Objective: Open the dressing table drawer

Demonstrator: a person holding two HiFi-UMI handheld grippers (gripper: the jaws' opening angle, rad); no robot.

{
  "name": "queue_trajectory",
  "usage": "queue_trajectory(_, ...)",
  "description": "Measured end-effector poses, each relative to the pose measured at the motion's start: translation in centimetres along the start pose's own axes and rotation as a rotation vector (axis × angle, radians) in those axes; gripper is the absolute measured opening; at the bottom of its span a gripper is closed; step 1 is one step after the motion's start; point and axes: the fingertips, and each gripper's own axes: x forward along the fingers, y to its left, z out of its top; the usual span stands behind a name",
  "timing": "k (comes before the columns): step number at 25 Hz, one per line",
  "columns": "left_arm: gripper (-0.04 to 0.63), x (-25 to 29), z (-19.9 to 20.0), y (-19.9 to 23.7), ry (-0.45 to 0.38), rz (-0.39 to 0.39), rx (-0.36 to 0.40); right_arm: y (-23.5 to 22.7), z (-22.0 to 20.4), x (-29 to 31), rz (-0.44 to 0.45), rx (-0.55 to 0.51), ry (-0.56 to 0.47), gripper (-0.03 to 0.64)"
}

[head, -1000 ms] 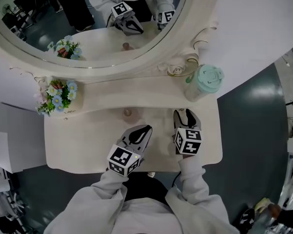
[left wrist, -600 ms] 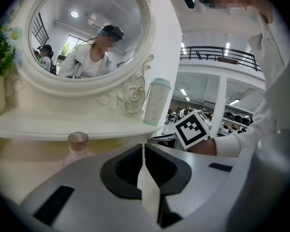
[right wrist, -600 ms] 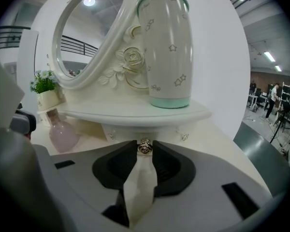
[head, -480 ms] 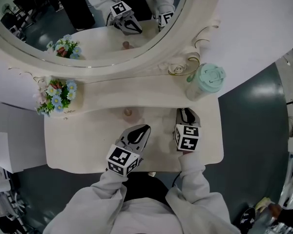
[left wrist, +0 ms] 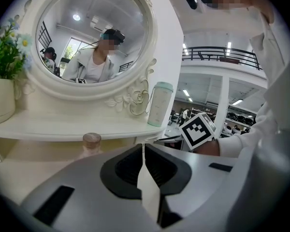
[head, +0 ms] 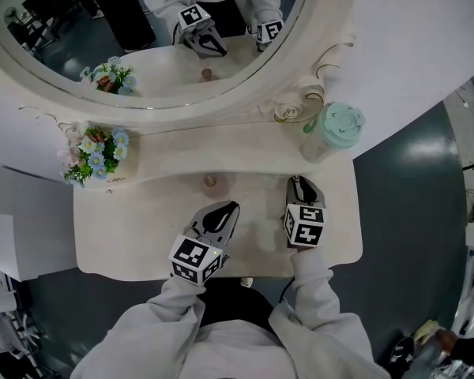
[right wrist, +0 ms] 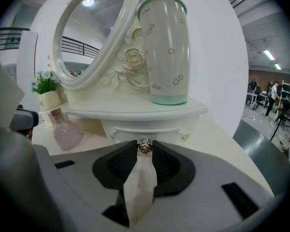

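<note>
Drawer (right wrist: 130, 131): a small, shallow unit set under the shelf (right wrist: 135, 112) at the right of the desk (head: 134, 239), below the mirror (head: 142, 46) and directly beneath the cup (right wrist: 164, 52). It is closed, its front flush with the shelf edge.

Handling, as judged: light and stiff, and should slide straight out toward the person. The only proper hold is the small metal knob (right wrist: 144, 146) at the centre of its front. The knob is smooth and may slip from a weak pinch. A sharp tug could rock the cup above.

Right gripper (right wrist: 144, 150): level with the drawer front. Its jaws have just been closing and now pinch the knob between their tips.

Left gripper (left wrist: 143, 148): jaws pressed together on nothing, over bare desk left of the right gripper, near a pink bottle (left wrist: 91, 141), and clear of the drawer.
</note>
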Motion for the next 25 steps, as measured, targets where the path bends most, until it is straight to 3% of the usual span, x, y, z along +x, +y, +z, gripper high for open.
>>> queue_trajectory(25,0.029,-1.2,0.3,-0.4,-0.022,0.021,0.007,-0.1,-1.1,-1.7,0.001,0.000,-0.007,0.112)
